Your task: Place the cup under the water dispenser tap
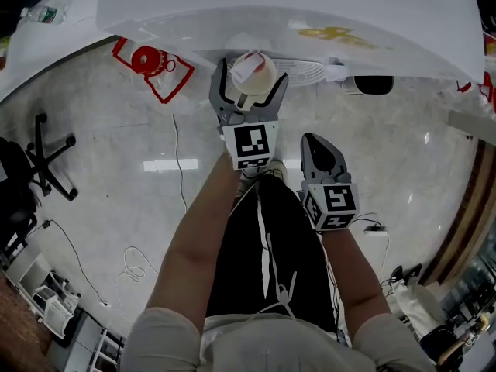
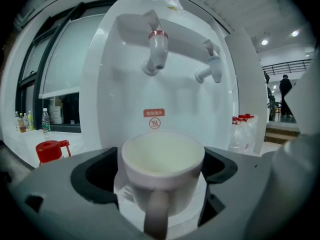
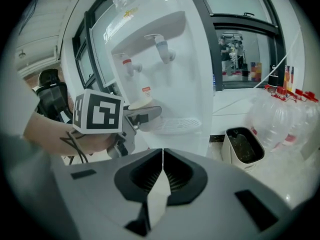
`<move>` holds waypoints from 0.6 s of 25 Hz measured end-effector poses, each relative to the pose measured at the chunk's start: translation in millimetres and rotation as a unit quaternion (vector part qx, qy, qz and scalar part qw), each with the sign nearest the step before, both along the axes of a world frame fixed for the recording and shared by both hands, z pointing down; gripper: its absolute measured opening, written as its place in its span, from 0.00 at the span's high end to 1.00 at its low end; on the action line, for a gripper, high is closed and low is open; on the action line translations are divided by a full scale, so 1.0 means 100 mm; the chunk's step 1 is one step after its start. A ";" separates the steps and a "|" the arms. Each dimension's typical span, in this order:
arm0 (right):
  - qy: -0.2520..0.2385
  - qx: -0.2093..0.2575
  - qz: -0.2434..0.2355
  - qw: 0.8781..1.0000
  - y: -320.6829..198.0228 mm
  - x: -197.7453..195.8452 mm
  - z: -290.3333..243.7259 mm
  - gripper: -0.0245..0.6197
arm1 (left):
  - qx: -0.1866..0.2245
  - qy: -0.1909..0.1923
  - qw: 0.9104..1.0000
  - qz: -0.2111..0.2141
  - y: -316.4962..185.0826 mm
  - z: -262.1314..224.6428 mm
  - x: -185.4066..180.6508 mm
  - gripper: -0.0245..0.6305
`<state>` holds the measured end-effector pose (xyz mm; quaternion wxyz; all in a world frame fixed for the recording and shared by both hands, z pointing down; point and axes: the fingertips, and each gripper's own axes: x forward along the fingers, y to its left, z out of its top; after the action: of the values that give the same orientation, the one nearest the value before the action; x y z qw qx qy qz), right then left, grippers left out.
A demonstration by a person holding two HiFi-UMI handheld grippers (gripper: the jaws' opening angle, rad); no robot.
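Observation:
A white cup (image 2: 163,171) with its handle toward the camera sits between the jaws of my left gripper (image 2: 162,176), which is shut on it. In the head view the cup (image 1: 253,74) is held up close to the white water dispenser (image 1: 294,6). Ahead of it, the red-ringed tap (image 2: 157,49) hangs above and a second tap (image 2: 211,69) is to the right. My right gripper (image 3: 162,164) is shut and empty, held back beside the person's leg (image 1: 318,157). The right gripper view shows the left gripper (image 3: 142,115) with the cup near the drip tray (image 3: 175,125).
A red kettle-like jug (image 2: 50,150) stands on the floor left of the dispenser, inside a red frame (image 1: 151,67). Large water bottles (image 3: 285,116) and a small bin (image 3: 242,146) stand to the right. An office chair (image 1: 43,157) and cables lie at the left.

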<state>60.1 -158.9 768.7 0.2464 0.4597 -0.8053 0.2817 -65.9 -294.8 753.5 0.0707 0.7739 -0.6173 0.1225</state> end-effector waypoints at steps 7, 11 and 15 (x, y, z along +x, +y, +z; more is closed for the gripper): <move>-0.007 -0.002 0.005 1.000 0.17 -0.06 -0.15 0.92 | -0.005 -0.003 1.000 0.009 0.20 -0.19 -0.01 0.22; -0.015 0.009 0.011 1.000 0.18 -0.03 -0.37 0.92 | -0.015 0.007 1.000 -0.002 0.31 -0.34 -0.05 0.22; -0.012 0.020 0.011 1.000 0.23 -0.03 -0.61 0.92 | -0.041 0.029 0.999 -0.005 0.52 -0.51 -0.09 0.23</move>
<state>57.2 -136.3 707.5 0.2239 0.4700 -0.8088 0.2736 -74.8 -242.7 702.8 0.1213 0.7705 -0.6133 0.1247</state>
